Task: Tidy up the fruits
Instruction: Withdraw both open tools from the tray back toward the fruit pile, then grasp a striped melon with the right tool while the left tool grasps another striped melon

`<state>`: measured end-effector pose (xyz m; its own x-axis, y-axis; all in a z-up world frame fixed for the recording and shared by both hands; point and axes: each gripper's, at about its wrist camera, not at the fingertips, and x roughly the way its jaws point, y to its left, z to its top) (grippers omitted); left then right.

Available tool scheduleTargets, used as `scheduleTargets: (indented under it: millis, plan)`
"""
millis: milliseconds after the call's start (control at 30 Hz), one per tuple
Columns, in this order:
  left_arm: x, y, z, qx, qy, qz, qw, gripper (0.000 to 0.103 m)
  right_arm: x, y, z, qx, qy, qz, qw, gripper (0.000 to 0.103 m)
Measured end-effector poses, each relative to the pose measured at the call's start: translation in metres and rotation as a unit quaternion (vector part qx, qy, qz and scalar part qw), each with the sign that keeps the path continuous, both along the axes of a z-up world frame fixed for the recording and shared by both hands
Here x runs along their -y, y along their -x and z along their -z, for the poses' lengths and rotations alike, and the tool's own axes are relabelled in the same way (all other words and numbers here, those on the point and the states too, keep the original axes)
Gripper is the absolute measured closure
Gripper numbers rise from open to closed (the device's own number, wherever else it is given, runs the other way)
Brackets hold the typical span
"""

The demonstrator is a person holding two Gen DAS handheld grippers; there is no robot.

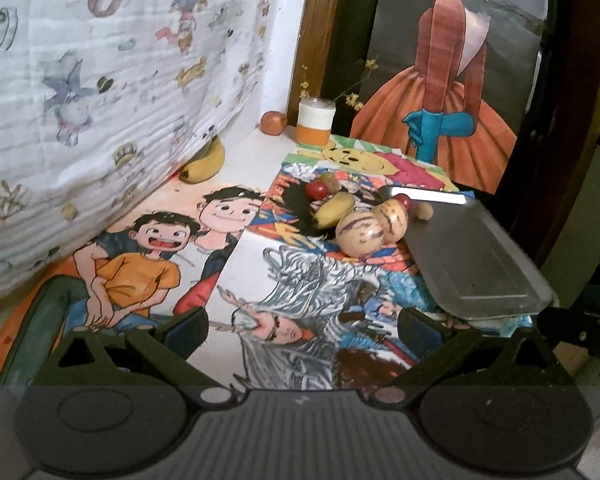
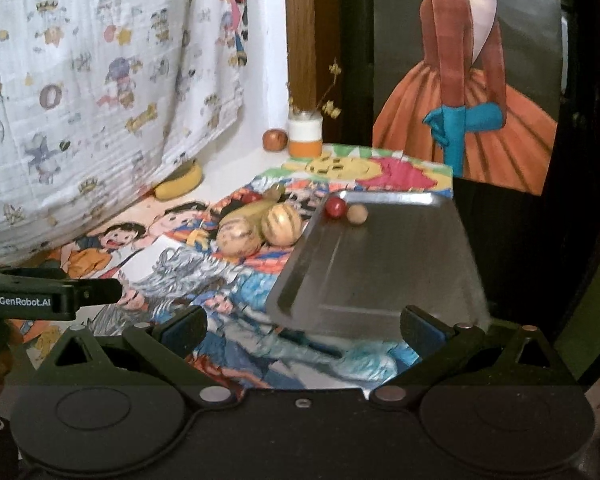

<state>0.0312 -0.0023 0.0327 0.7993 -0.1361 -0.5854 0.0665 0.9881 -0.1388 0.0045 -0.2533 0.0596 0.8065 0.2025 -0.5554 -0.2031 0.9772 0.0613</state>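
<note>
Two striped melons, a banana and grapes cluster on the tabletop beside the metal tray, which already holds two small fruits. Both the left claw and right claw gape wide, empty. A careless nudge could send the round melons rolling.

There are two striped melons, two bananas, two red grapes, one green grape, one small brown ball fruit, one metal tray, one jar and one apple.
</note>
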Motion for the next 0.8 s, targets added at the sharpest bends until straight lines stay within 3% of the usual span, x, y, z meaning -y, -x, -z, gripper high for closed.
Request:
scheduleTargets:
  millis: [500,700,800]
  plan:
    - [-0.027,-0.017,0.025,-0.045,-0.01,-0.029,0.9985,0.0,0.001,-0.025,0.034,-0.06,-0.014,0.014,0.998,0.001]
    - [-0.027,-0.032,0.025,-0.043,-0.017,-0.01,0.9989,0.0,0.001,-0.036,0.035,-0.054,0.004,0.004,0.999,0.001]
    - [-0.023,-0.04,0.022,-0.03,-0.033,0.018,0.9988,0.0,-0.002,-0.046,0.026,-0.031,0.047,-0.032,0.998,0.001]
